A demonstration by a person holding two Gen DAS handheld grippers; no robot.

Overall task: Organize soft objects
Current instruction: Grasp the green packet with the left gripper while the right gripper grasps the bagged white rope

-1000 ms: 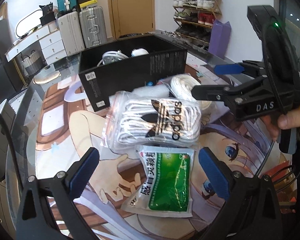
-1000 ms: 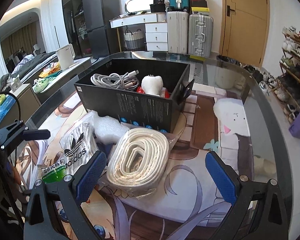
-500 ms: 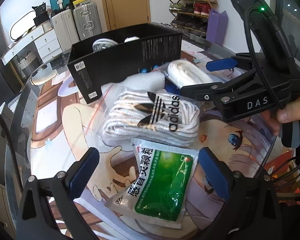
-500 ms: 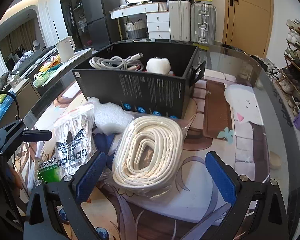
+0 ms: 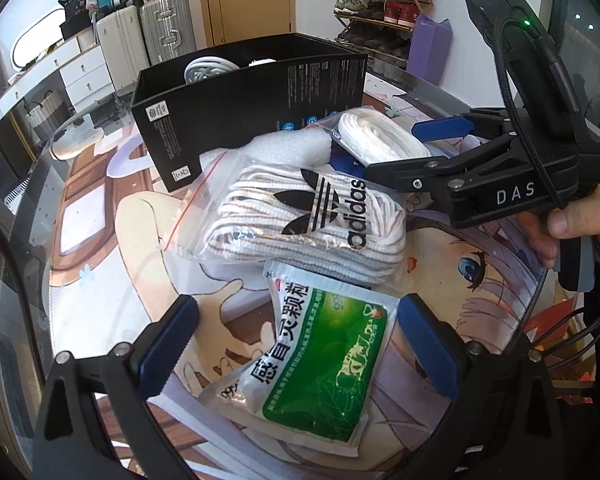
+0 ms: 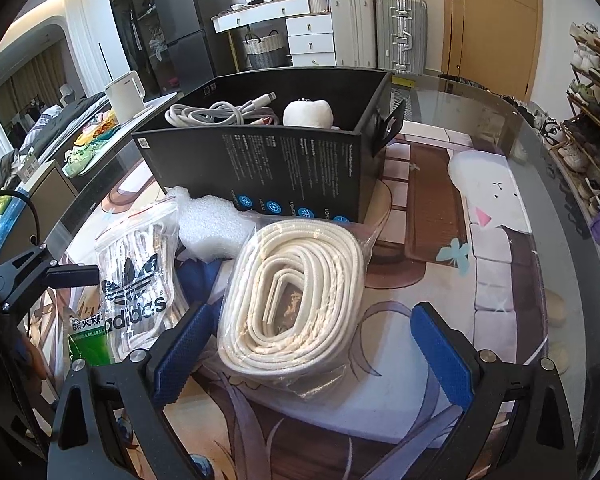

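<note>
The glass table (image 6: 512, 128) curves away on the right, where a broad stretch of the printed mat (image 6: 496, 264) lies bare between the black box (image 6: 284, 168) and the table's edge; on the left the soft things crowd together just in front of the box wall. The left gripper (image 5: 298, 342) hangs with its jaws spread wide on either side of the green sachet (image 5: 320, 364), which lies flat with its long axis running from the near left up toward the sock bag (image 5: 300, 216); the sachet's upper corner reaches that bag's near edge. The right gripper (image 6: 314, 354) also stands with jaws wide apart, flanking the near end of the coiled white strap in its clear bag (image 6: 296, 292), whose long axis points toward the box. A white foam piece (image 6: 208, 220) sits against the box front, partly covered by both bags. Something dark blue (image 6: 198, 276) shows between the two bags, too hidden to identify. Inside the box, a grey cable (image 6: 216, 114) and a white round soft thing (image 6: 308, 114) show above the rim; the floor of the box is cut off.
</note>
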